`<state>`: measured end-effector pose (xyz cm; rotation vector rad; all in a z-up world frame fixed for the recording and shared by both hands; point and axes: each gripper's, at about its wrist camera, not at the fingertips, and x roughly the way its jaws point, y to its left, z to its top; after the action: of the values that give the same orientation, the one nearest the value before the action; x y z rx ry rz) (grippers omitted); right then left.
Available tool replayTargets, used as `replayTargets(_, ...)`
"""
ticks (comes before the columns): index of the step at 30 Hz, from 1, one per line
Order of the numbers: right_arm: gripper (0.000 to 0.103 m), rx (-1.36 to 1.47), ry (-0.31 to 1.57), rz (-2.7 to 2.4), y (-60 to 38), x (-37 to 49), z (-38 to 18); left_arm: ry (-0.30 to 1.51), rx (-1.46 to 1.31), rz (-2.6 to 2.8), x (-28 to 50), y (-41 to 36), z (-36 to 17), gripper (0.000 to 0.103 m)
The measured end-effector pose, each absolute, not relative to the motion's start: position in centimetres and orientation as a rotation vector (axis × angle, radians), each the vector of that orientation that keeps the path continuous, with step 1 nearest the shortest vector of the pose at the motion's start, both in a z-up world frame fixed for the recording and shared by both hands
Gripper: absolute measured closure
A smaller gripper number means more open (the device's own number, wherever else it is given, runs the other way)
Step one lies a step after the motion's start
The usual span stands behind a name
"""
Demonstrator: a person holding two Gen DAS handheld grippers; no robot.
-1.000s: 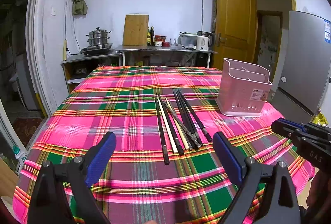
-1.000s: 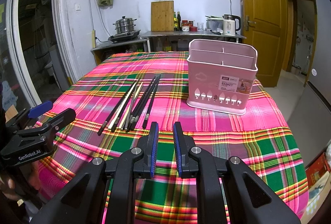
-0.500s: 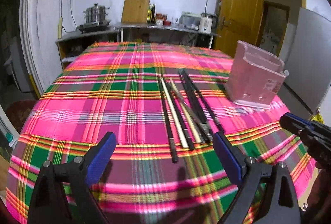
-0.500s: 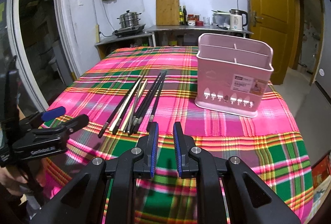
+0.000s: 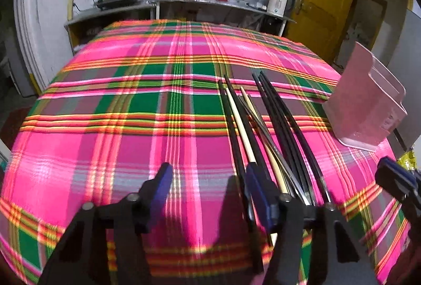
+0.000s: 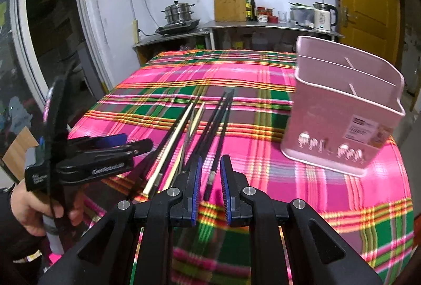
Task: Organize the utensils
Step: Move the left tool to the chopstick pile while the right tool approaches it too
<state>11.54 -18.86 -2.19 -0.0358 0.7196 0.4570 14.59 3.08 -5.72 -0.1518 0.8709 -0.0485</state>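
Several chopsticks point(image 5: 265, 121), black, pale wood and metal, lie side by side on the plaid tablecloth point(image 5: 131, 106). My left gripper point(image 5: 209, 185) hovers low over their near ends with its jaws closing. The leftmost black chopstick point(image 5: 234, 143) lies between the jaws, beside the right finger, and the pads do not press it. In the right wrist view my right gripper point(image 6: 210, 179) has a narrow gap between its blue pads. It sits over the near end of a black chopstick point(image 6: 219, 132). A pink divided utensil holder point(image 6: 342, 114) stands upright at the right.
The left gripper point(image 6: 126, 148), held by a hand point(image 6: 23, 208), shows at the left of the right wrist view. The right gripper point(image 5: 394, 179) shows at the right edge of the left wrist view, below the holder point(image 5: 363, 106). A counter point(image 6: 236, 24) with pots stands behind the table.
Both grippers have moved forward and down toward the near ends of the chopsticks. The left jaws have narrowed from wide open. The right gripper's gap looks the same.
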Motion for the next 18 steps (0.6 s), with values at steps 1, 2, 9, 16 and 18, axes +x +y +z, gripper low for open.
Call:
replayTargets(1, 0.088, -0.039, 0.722, 0.46, -18.7, 11.8, -2.3, 0.879, -0.151, -0.056, 15.1, 3.0, -5.8, 0.049)
replayTargets(2, 0.088, -0.041, 0.724, 0.464, -18.5, 12.0, -2.3, 0.882, -0.146, -0.066, 15.5, 2.9, -5.9, 0.052)
replayTargets(9, 0.088, -0.047, 0.739, 0.471, -18.1, 12.9, -2.6, 0.9, -0.114, -0.101, 16.9, 2.2, -6.1, 0.059)
replayTargets(16, 0.088, -0.056, 0.751, 0.479, -17.2, 14.0, -2.8, 0.905, -0.047, -0.086, 18.0, 1.8, -6.2, 0.072)
replayTargets(18, 0.088, -0.058, 0.755, 0.485, -16.8, 14.4, -2.7, 0.905, -0.043, -0.08, 18.1, 2.1, -6.1, 0.084)
